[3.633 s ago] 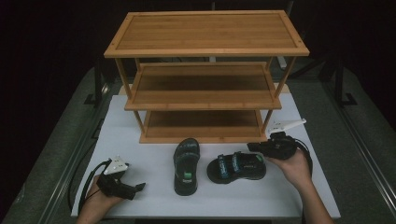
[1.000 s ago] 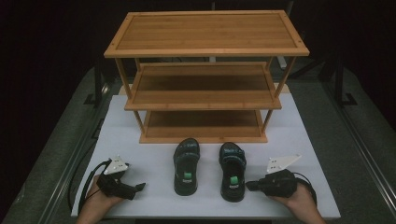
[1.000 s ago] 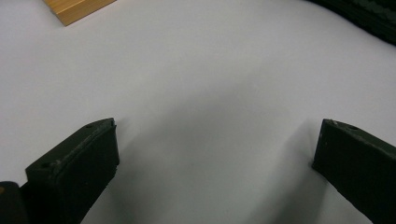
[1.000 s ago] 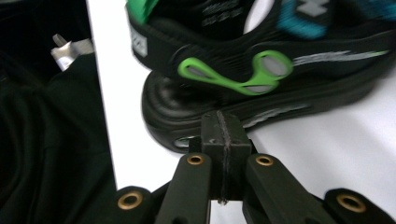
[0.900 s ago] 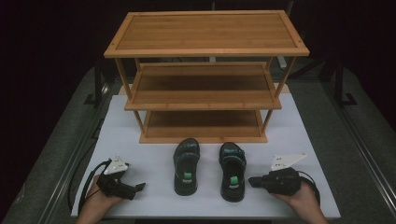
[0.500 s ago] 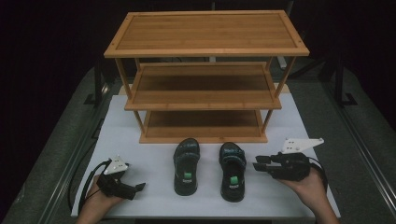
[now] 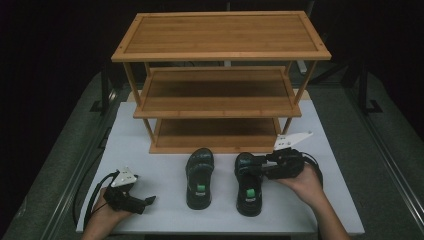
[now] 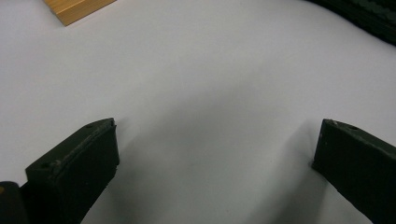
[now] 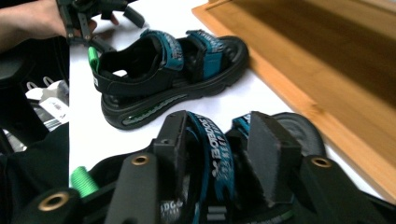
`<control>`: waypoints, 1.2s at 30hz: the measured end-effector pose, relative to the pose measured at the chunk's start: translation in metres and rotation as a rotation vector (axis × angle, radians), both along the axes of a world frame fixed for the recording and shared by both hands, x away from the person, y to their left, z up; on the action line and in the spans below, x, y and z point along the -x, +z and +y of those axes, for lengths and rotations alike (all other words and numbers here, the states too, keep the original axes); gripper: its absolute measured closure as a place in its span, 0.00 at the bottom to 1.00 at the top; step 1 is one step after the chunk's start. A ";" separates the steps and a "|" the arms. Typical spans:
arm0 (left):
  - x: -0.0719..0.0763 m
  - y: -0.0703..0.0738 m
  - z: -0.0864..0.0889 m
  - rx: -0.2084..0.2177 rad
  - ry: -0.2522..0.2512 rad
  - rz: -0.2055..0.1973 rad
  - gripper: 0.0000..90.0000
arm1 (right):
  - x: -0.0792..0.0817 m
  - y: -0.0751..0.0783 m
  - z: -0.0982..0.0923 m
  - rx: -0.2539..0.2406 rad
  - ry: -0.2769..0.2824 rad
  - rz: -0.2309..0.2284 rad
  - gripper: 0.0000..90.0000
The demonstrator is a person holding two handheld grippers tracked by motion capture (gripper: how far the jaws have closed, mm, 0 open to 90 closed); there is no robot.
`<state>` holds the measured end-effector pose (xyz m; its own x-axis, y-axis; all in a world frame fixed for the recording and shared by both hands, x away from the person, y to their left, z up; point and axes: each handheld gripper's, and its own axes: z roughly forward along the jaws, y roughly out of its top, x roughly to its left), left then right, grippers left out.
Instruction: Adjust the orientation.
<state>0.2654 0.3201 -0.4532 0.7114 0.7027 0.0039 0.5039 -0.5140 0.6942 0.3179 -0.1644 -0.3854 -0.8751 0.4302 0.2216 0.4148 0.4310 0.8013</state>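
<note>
Sandals sit side by side before the rack point(image 7: 220, 90): right gripper point(image 7: 257, 165) over the right sandal point(image 7: 249, 184), left sandal point(image 7: 199, 176) beyond. Left gripper point(image 8: 215, 154) fingers point(image 8: 79, 163) spread wide over bare bench point(image 8: 210, 84). Right fingers point(image 9: 266, 149), just opening, straddle the sandal's strap point(image 9: 212, 154).

The right sandal point(image 7: 248, 182) was black with teal straps and a green tab; it stood upright on the white surface point(image 7: 150, 145), toe toward the rack point(image 7: 220, 80), its strap between the tongs point(image 9: 217, 144); the left sandal point(image 7: 199, 176), its match, stood just beside it, parallel, upright, apart from it.
</note>
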 end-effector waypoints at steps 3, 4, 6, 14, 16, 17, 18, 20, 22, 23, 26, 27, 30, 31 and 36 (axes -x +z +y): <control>0.000 0.000 0.000 -0.002 -0.001 0.001 0.00 | -0.004 -0.010 0.008 0.015 0.026 0.028 0.61; 0.000 0.000 0.000 -0.002 -0.001 0.001 0.00 | -0.005 -0.012 0.009 0.021 0.032 0.033 0.61; 0.000 0.000 0.000 -0.003 -0.001 0.001 0.00 | -0.005 -0.016 0.011 0.016 0.041 0.046 0.66; 0.000 0.000 0.000 -0.003 -0.001 0.002 0.00 | -0.003 -0.016 0.010 0.019 0.052 0.042 0.73; 0.000 0.000 0.000 -0.002 -0.001 0.002 0.00 | -0.003 -0.015 0.010 0.017 0.051 0.036 0.74; 0.000 0.000 0.000 -0.002 -0.001 0.002 0.00 | -0.003 -0.015 0.010 0.017 0.053 0.037 0.74; 0.000 0.000 0.000 -0.002 -0.001 0.002 0.00 | -0.003 -0.013 0.010 0.022 0.056 0.035 0.74; 0.000 0.000 0.000 -0.002 -0.001 0.001 0.00 | -0.003 -0.010 0.011 0.030 0.061 0.036 0.74; 0.000 0.000 0.000 0.000 0.000 0.001 0.00 | -0.004 -0.008 0.013 0.034 0.069 0.030 0.74; 0.000 0.000 0.000 0.000 0.000 0.000 0.00 | -0.005 -0.008 0.015 0.033 0.073 0.029 0.74; 0.000 0.000 0.000 -0.001 0.000 0.000 0.00 | -0.009 -0.004 0.022 0.037 0.088 0.025 0.74; 0.000 0.000 0.000 0.002 0.003 -0.001 0.00 | -0.010 -0.003 0.024 0.039 0.091 0.025 0.74; 0.000 0.000 0.000 0.002 0.003 -0.001 0.00 | -0.016 -0.001 0.034 0.034 0.110 0.023 0.74; 0.000 0.000 0.000 0.002 0.003 -0.001 0.00 | -0.017 0.000 0.037 0.035 0.114 0.024 0.74; 0.000 0.000 0.000 0.003 0.003 -0.001 0.00 | -0.027 -0.002 0.052 0.032 0.131 0.027 0.74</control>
<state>0.2654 0.3199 -0.4533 0.7097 0.7045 0.0025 0.5047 -0.5109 0.6959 0.3445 -0.1122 -0.3875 -0.9181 0.3197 0.2341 0.3747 0.5085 0.7753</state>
